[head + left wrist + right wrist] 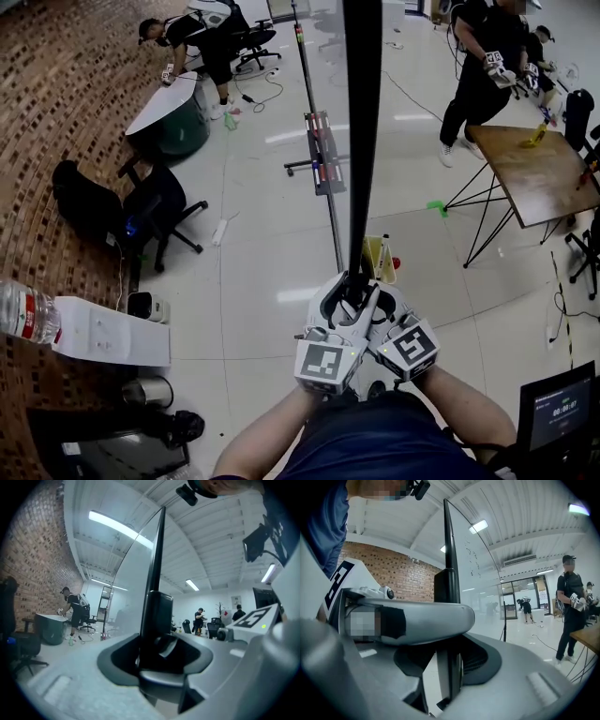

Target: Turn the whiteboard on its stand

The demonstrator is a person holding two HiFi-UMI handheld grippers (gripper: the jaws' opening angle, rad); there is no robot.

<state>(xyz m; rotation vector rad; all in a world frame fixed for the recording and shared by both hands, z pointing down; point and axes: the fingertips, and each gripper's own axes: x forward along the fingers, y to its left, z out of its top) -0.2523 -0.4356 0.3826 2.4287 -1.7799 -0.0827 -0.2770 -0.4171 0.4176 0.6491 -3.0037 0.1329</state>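
The whiteboard stands edge-on in front of me; its black side frame runs down the head view to my hands. Both grippers meet on that frame at waist height. My left gripper clamps it from the left, and my right gripper clamps it from the right. In the left gripper view the black frame rises out from between the left gripper jaws. In the right gripper view the same frame sits inside the right gripper. The stand's pole and marker tray show behind the board.
A wooden table on thin black legs stands at the right, with a person beside it. An office chair is at the left. A water bottle and a white box lie near left. A screen sits at bottom right.
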